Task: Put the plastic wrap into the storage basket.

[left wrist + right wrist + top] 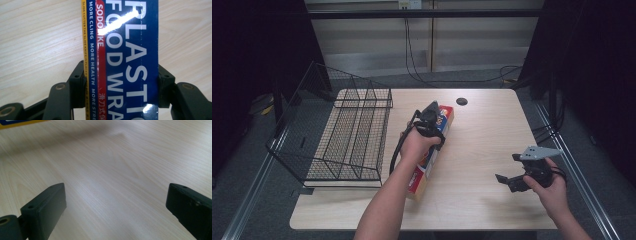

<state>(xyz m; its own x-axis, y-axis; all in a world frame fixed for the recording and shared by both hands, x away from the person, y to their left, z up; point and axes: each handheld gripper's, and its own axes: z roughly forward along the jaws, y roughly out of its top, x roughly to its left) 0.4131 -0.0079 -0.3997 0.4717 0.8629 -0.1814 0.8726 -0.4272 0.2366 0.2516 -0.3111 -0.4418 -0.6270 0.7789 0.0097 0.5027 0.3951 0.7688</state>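
While clamped, glossy rectangular plastic-wrap box (130, 60).

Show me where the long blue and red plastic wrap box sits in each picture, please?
High view: the long blue and red plastic wrap box lies mid-table, right of the black wire basket, clamped by the left gripper.
Left gripper view: it runs up the centre, pinched on both sides by the black jaws.
Right gripper view: just a yellow and blue sliver of its edge, top left.
Shared landmark: the pale wooden table.
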